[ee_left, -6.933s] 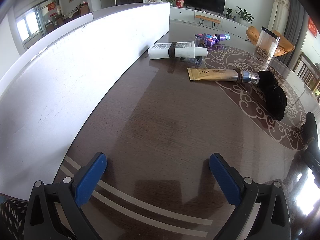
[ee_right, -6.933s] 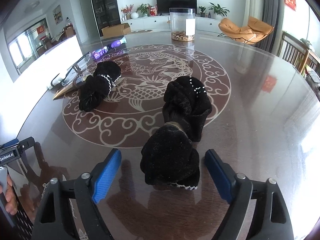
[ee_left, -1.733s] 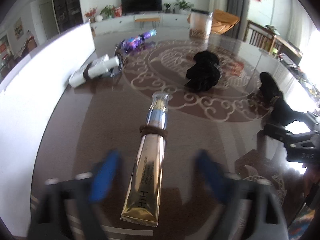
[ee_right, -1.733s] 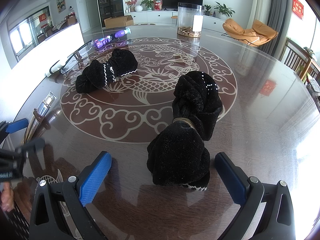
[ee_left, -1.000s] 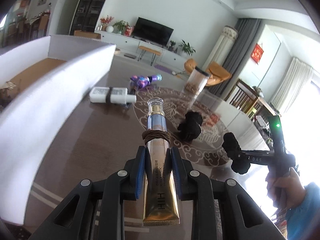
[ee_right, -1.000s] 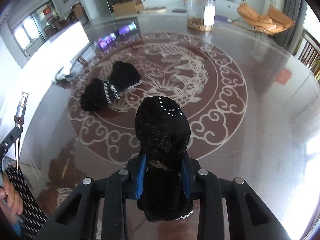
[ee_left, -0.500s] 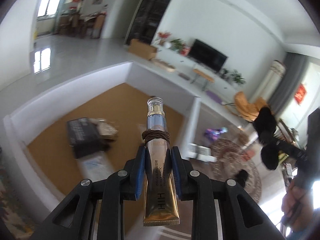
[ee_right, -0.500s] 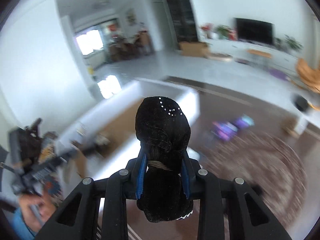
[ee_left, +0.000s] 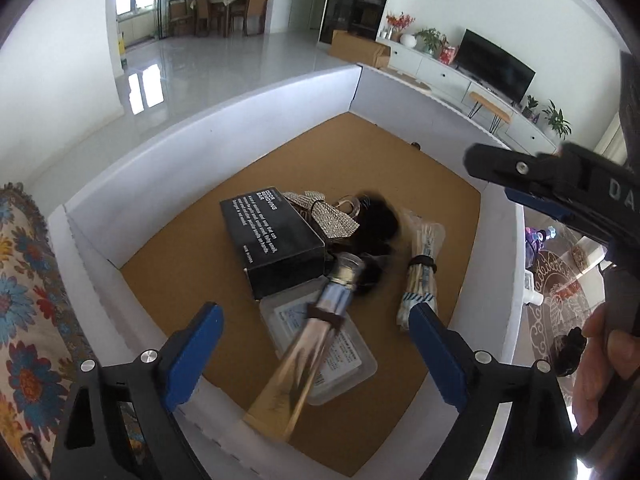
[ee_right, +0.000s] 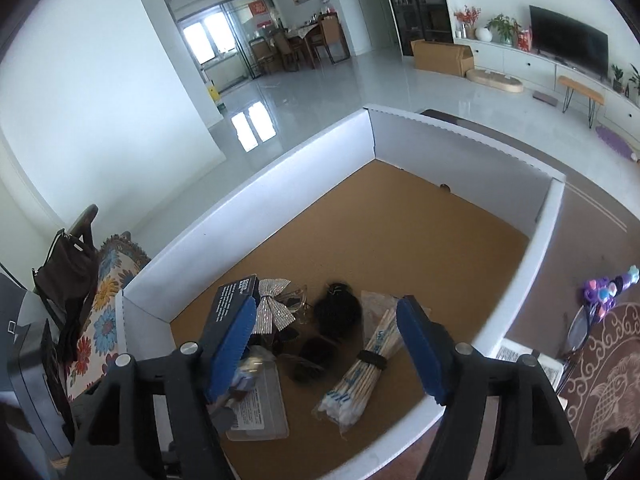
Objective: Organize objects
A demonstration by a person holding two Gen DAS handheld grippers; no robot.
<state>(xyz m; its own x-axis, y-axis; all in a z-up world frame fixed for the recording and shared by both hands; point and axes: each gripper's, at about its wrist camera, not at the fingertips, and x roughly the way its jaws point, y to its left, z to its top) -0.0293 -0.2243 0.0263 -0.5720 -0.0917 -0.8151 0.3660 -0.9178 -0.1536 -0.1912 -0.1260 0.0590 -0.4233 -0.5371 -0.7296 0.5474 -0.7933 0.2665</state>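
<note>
Drop step: both hand-held grippers, left (ee_left: 312,354) and right (ee_right: 326,350), spread wide and holding nothing above white box (ee_left: 224,114); gold tube (ee_left: 304,348) falling blurred. Next: back toward 3 o'clock for remaining bench items.

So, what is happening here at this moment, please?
A person with two handheld grippers is putting small things into a white box. Both the left gripper and the right gripper are open above it. A gold tube, blurred, lies between the left fingers, apparently just released. A black scrunchie is beside the cotton swabs.
</note>
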